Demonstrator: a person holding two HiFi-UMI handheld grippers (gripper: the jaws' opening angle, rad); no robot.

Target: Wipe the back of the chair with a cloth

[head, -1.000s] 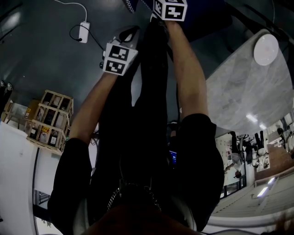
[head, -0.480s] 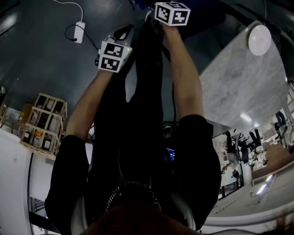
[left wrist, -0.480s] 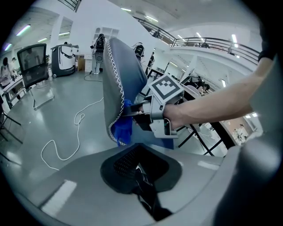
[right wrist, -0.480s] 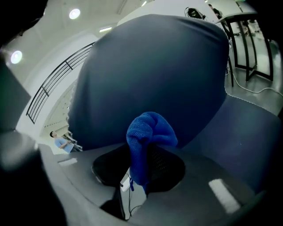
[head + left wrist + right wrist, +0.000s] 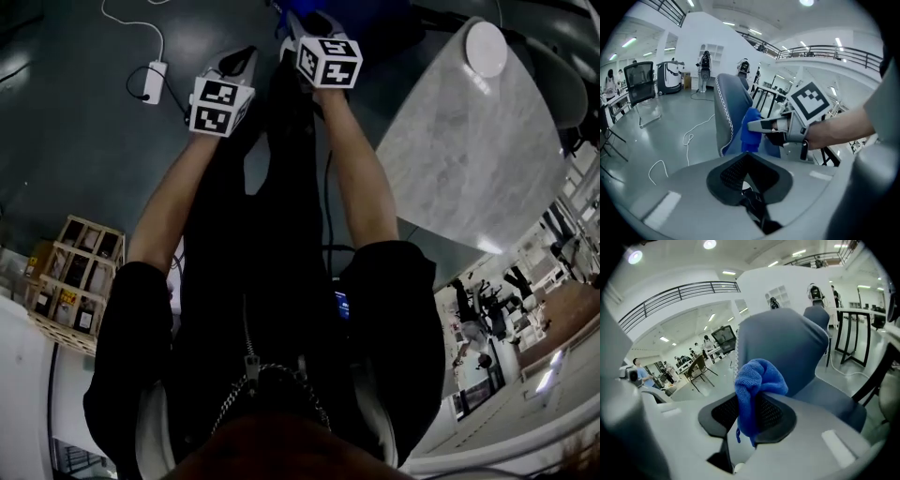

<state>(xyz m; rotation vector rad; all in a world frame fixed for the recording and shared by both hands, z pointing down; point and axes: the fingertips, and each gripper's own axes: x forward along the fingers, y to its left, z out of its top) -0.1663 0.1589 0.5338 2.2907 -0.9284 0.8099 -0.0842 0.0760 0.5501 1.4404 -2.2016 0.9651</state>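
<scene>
the grey-blue office chair (image 5: 783, 348) stands just ahead of both grippers, its padded backrest (image 5: 731, 108) upright, with white stitching down one edge. the seat spreads out below, on the side nearest the right gripper view.

the right gripper (image 5: 759, 125) reaches in at the backrest, its claw pinched narrow on a blue cloth (image 5: 757, 390). the left gripper (image 5: 747, 176) hangs back a little to the side, its claw closed down with nothing in it.

the cloth bunches up out of the right claw, with a loose tail hanging below. in the left gripper view it sits right against the backrest's face, though actual contact cannot be confirmed.

as a judgement, the cloth is picked up and brought to the chair, so wiping is at or near its start. no part of the backrest looks any different from the rest, so how much is wiped cannot be told, and most of the surface likely remains.
</scene>
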